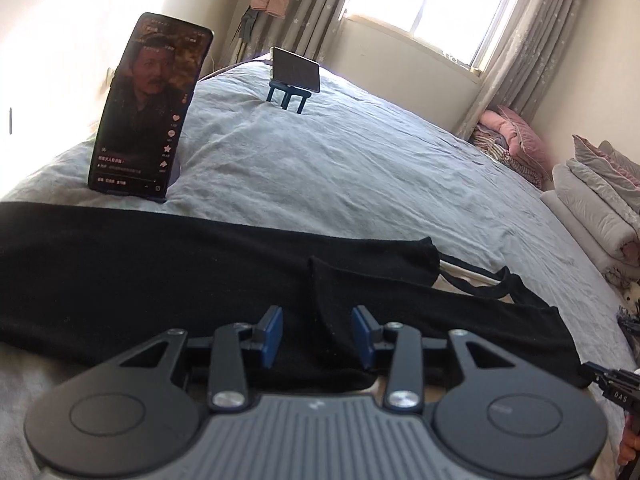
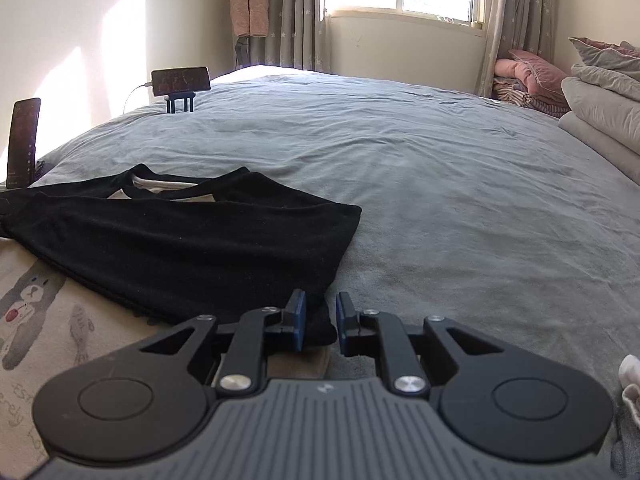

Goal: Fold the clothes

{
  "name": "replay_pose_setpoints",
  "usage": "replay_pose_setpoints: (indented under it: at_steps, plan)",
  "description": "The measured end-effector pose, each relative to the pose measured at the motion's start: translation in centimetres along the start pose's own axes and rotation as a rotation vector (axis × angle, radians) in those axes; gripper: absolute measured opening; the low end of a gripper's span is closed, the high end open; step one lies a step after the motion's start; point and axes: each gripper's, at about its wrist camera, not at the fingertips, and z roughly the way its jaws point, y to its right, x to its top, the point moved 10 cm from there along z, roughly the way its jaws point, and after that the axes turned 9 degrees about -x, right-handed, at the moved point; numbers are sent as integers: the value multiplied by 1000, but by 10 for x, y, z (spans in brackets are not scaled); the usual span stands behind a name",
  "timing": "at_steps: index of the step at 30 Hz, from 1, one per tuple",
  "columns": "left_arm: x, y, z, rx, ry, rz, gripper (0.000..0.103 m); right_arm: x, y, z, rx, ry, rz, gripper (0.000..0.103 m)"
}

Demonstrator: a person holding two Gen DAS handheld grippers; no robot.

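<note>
A black garment (image 1: 160, 272) lies stretched across the bed from left to right, with one sleeve folded over its middle. My left gripper (image 1: 317, 336) hovers low over its near edge. It is open, its blue pads apart, and a fold of black cloth lies between them without being pinched. In the right wrist view the same black garment (image 2: 192, 240) lies at the left, its neckline showing white inside. My right gripper (image 2: 321, 322) is shut on its near right corner, which bunches between the blue pads. A beige cloth with cartoon prints (image 2: 36, 320) lies under the garment.
The bed has a grey-blue sheet (image 1: 360, 168). An upright phone (image 1: 148, 108) stands just behind the garment, and a second phone on a blue stand (image 1: 296, 70) sits farther back. Folded quilts (image 1: 592, 208) and pink pillows (image 2: 528, 68) are stacked at the right edge.
</note>
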Motion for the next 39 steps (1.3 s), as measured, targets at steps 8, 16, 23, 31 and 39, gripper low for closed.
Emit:
replay_pose_setpoints:
  at_steps: [8, 16, 23, 31, 39]
  plan:
    - [-2, -6, -8, 142, 17, -8, 48, 25, -42, -28, 50, 48, -108, 25]
    - [4, -54, -53, 330, 82, -56, 65, 26, -76, -38, 51, 29, -202, 45]
    - [15, -103, -105, 442, 130, -102, 76, 27, -96, -50, 72, 19, -211, 60]
    - [13, -188, -167, 520, 164, -323, 76, 28, -117, -53, 87, 26, -233, 66]
    - [6, -238, -177, 374, 256, -685, 74, 26, -136, -53, 100, 21, -270, 67]
